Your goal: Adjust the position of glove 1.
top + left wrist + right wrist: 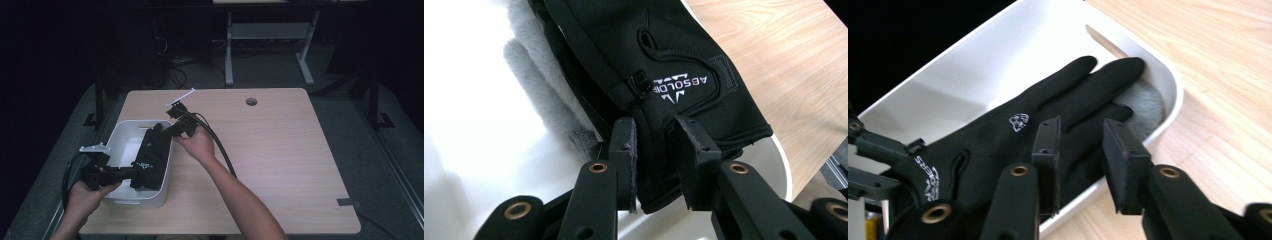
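Where the glove point(684, 65) overlaps, grey fleece point(536, 75) peeks.

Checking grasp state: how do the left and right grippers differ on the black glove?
The left gripper takes the black glove at its cuff, fabric between the jaws; the right gripper sits at the finger end, jaws apart with no fabric plainly pinched. Left works from the white bin's near end, right from its far end. Both are over that bin.
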The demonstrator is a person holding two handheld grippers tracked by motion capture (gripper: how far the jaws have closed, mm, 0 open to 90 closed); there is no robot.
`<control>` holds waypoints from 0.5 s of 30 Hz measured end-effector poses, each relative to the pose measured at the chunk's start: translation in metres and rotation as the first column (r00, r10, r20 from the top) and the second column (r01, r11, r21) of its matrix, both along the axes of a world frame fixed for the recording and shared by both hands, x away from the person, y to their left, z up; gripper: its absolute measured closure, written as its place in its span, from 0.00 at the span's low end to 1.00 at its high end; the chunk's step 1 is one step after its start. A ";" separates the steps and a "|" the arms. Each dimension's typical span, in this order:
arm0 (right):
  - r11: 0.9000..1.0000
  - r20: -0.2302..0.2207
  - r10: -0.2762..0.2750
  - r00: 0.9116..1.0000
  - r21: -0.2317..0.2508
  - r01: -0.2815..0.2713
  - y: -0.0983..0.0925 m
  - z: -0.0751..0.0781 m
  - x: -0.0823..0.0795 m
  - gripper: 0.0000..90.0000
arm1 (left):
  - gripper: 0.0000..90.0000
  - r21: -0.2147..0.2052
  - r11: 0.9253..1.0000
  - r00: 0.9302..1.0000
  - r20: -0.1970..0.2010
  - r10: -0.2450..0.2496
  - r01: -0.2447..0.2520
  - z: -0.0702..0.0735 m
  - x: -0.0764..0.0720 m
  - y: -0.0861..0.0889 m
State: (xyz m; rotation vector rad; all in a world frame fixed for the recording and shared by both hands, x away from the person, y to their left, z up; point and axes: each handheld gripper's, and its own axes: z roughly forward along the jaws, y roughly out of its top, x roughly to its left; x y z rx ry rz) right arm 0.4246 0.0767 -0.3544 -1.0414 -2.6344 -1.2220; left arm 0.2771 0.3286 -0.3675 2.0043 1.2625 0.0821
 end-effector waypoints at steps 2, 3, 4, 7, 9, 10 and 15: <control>1.000 -0.001 0.001 1.000 0.005 -0.001 -0.002 0.002 0.000 0.72 | 0.74 0.005 1.000 1.000 0.011 0.003 -0.003 0.003 0.000 -0.001; 1.000 0.001 -0.002 1.000 0.005 0.002 -0.003 0.003 -0.001 0.71 | 0.73 0.007 1.000 1.000 0.014 0.005 -0.005 0.004 0.000 -0.001; 1.000 0.000 0.001 1.000 0.008 -0.001 -0.004 0.004 -0.001 0.70 | 0.72 0.008 1.000 1.000 0.018 0.009 -0.009 0.005 0.000 -0.001; 1.000 0.013 -0.002 1.000 -0.001 0.002 -0.009 0.007 -0.003 0.68 | 0.70 0.006 1.000 0.999 0.031 0.010 -0.010 0.008 0.000 -0.001; 1.000 0.014 -0.006 1.000 0.003 0.006 -0.014 0.009 -0.003 0.67 | 0.70 0.009 1.000 0.999 0.035 0.007 -0.007 0.010 0.001 -0.003; 1.000 0.016 -0.014 1.000 0.002 0.014 -0.017 0.011 -0.003 0.66 | 0.70 0.009 1.000 0.999 0.037 0.007 -0.007 0.011 0.001 -0.004; 0.999 0.025 -0.045 0.999 0.014 0.045 -0.033 0.016 -0.003 0.63 | 0.69 0.002 1.000 0.998 0.058 -0.002 0.002 0.016 0.003 -0.012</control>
